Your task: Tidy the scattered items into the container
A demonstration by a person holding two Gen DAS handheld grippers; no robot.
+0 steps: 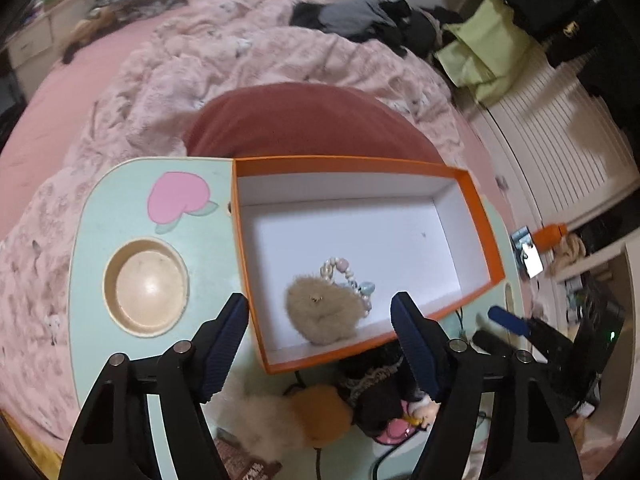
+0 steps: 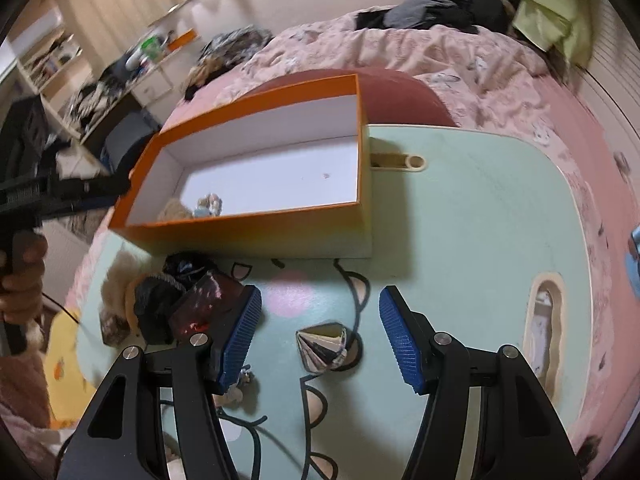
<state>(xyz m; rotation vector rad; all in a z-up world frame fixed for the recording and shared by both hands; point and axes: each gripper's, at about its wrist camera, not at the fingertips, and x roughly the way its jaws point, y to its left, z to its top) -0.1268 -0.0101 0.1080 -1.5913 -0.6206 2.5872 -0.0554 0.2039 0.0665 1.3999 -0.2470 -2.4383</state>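
Both the left gripper and right gripper have jaws apart, holding nothing.

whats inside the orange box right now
One fluffy beige charm with a pastel bead loop lies near a corner of the orange box; the remaining white floor looks bare. Whatever is under the charm is hidden.

A lived-in bedroom at home. A rumpled pink fleece blanket covers a bed filling the upper frame, dark clothes heaped at its far edge, a green pillow upper right, and cluttered white shelves upper left.
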